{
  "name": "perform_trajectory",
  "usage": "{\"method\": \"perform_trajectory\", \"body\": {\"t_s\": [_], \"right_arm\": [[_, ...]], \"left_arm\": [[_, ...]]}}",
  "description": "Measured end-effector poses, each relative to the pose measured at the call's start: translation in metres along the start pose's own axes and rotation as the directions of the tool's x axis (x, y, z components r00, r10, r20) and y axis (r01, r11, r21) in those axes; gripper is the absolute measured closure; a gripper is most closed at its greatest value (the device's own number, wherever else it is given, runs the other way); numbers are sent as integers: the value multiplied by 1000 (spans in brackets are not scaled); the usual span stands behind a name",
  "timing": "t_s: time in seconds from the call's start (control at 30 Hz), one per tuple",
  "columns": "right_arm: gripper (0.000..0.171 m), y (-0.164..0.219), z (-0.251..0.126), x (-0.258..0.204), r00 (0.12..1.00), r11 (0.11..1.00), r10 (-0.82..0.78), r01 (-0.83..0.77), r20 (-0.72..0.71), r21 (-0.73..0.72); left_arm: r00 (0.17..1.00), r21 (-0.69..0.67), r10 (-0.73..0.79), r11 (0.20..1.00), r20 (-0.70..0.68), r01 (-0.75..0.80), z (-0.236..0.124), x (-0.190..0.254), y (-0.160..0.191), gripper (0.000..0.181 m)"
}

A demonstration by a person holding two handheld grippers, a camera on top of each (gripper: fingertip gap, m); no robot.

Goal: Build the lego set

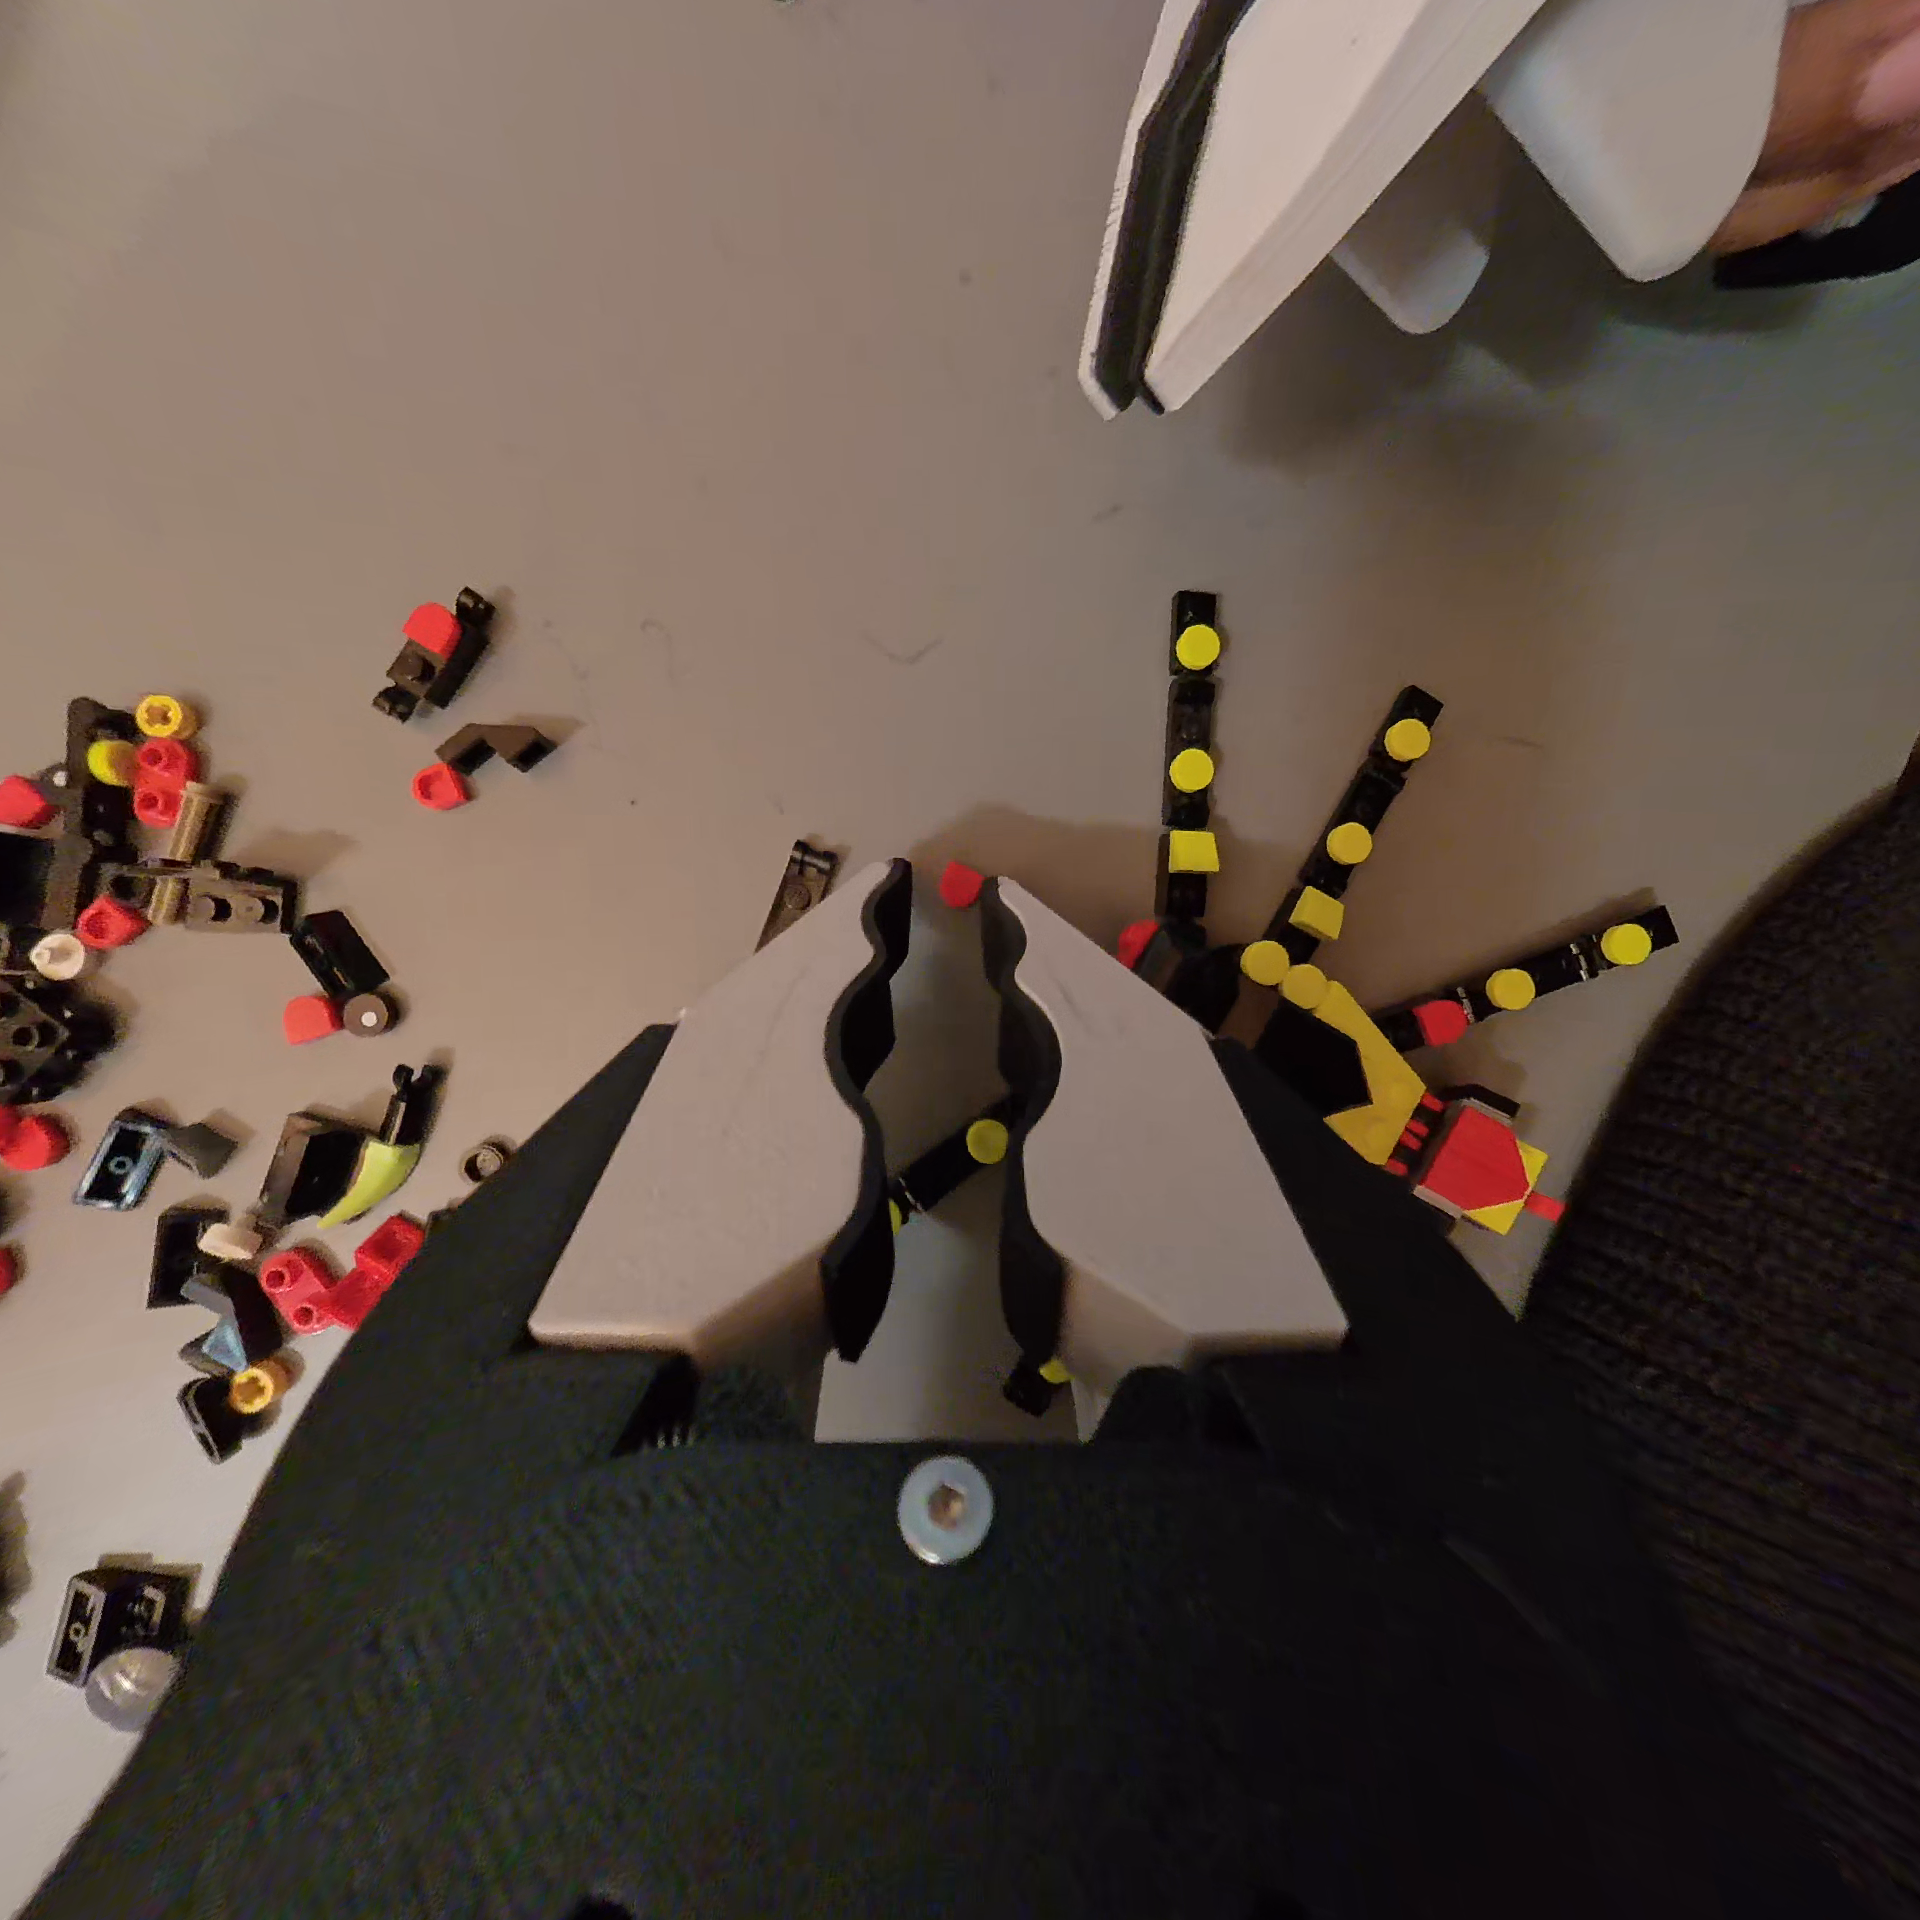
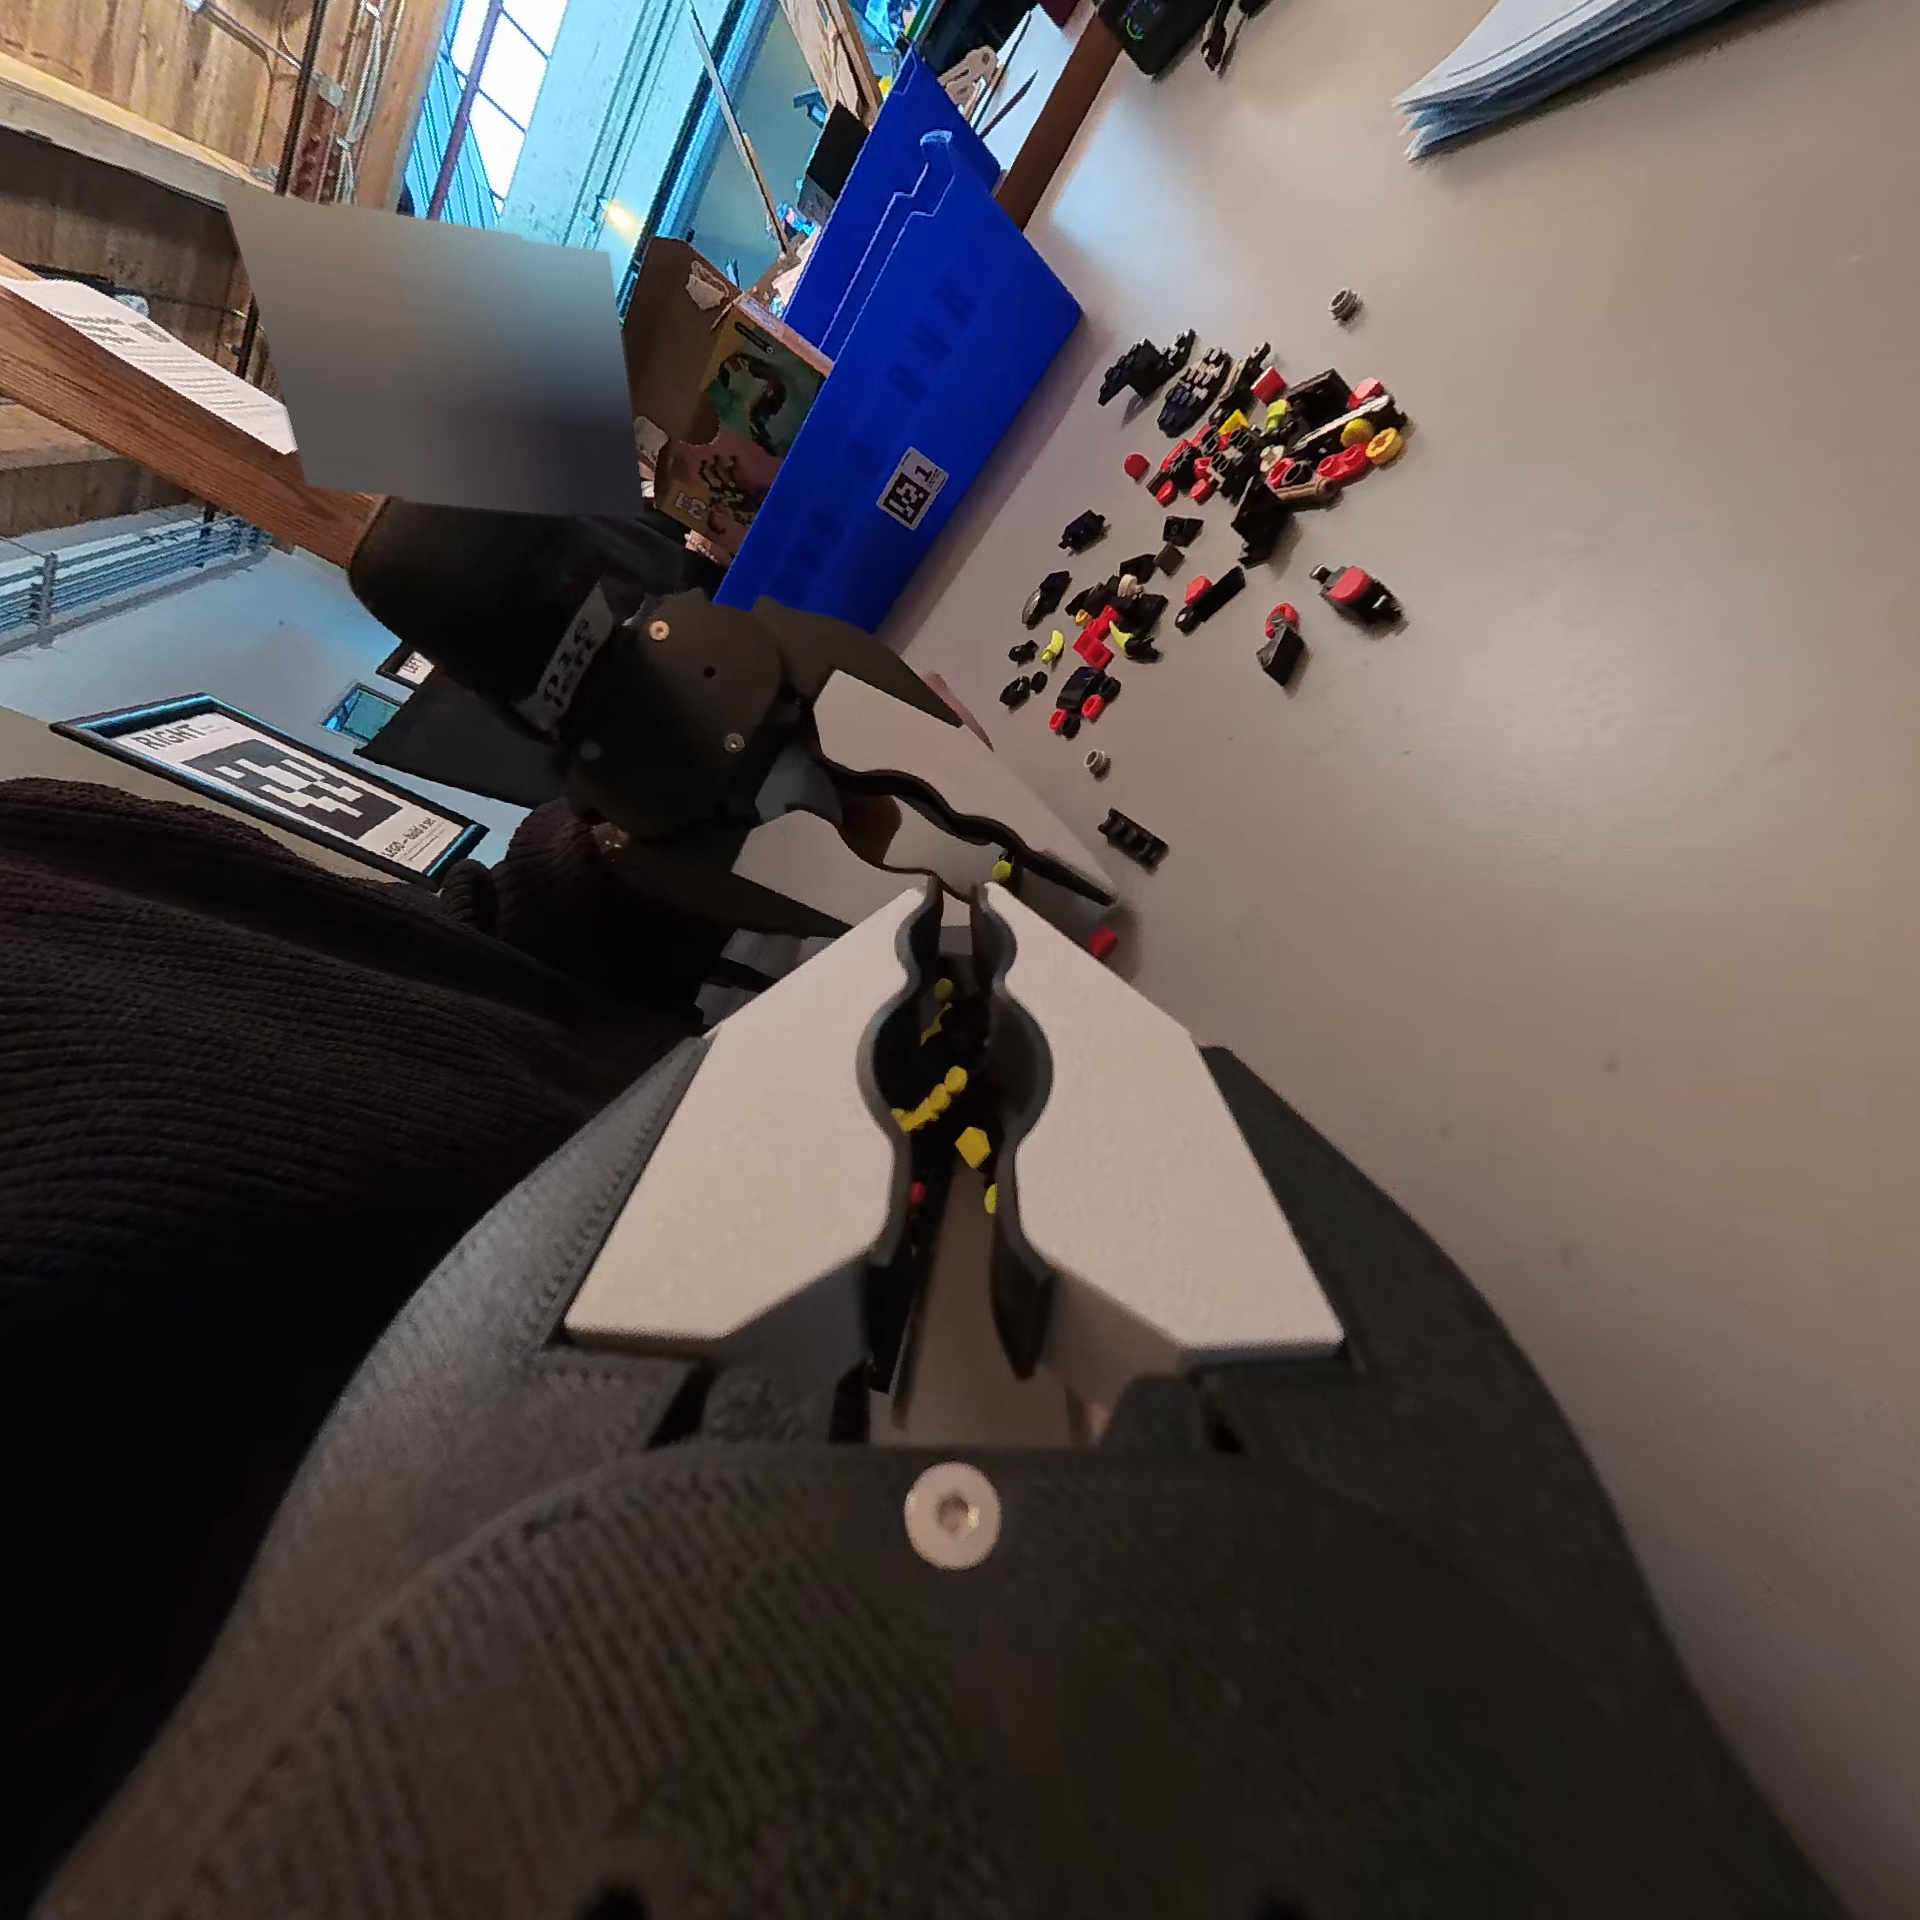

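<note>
Grey tabletop [image 1: 727,416] carries the whole work area; in the right wrist view a blue bin [image 2: 914,395] stands at the table's far edge, at 11 o'clock from the loose brick pile [image 2: 1236,488]. The partly built spider model [image 1: 1340,1029] lies flat on the table at 3 o'clock from the left gripper [image 1: 945,883] tips, with black legs dotted yellow fanning out from 12 to 2 o'clock of its body and its red and yellow tail pointing to 4 o'clock. One further leg [image 1: 951,1153] passes under the left gripper, its long axis running from 8 to 2 o'clock across the gap between the fingers. A small red piece [image 1: 961,885] sits on the table directly between the left fingertips, and this is the relation that governs the next move: the piece lies at 12 o'clock in line with the jaw opening, so a short closure would likely capture it. Left jaws stand slightly apart and hold nothing; contact with the red piece cannot be confirmed. The right gripper [image 1: 1127,400] hangs well apart at 1 o'clock, so the left is the nearer one. In the left wrist view the right jaws appear pressed together and empty. In the right wrist view, the model shows only through the narrow slot behind the right fingers [image 2: 1091,1060].
</note>
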State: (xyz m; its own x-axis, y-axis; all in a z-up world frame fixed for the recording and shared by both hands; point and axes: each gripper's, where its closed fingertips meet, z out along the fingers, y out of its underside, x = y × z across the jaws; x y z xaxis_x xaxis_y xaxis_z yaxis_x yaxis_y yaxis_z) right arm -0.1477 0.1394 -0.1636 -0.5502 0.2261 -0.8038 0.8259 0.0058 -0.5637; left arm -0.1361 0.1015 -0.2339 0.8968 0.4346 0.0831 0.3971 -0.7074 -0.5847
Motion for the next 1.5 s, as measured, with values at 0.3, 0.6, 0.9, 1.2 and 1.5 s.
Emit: {"method": "perform_trajectory", "body": {"t_s": [0.3,0.6,0.9,1.2,1.5], "right_arm": [[167,0,-1,0,1000,1000,2,-2,5,-1],[168,1,-1,0,1000,1000,6,-6,8,-4],[170,4,0,6,1000,1000,-3,2,-18,-22],[170,27,25,30,911,914,-367,316,-188,-254],[156,20,59,36,654,651,-742,650,-148,-391]], "left_arm": [[999,5,20,1000,-31,-20,2,4,2,173],[999,0,33,999,-25,-33,1,3,3,176],[999,21,23,1000,25,-24,-20,-30,7,176],[998,44,60,997,8,-60,-14,-29,7,176],[999,47,48,998,-3,-48,-11,-30,7,176]]}}
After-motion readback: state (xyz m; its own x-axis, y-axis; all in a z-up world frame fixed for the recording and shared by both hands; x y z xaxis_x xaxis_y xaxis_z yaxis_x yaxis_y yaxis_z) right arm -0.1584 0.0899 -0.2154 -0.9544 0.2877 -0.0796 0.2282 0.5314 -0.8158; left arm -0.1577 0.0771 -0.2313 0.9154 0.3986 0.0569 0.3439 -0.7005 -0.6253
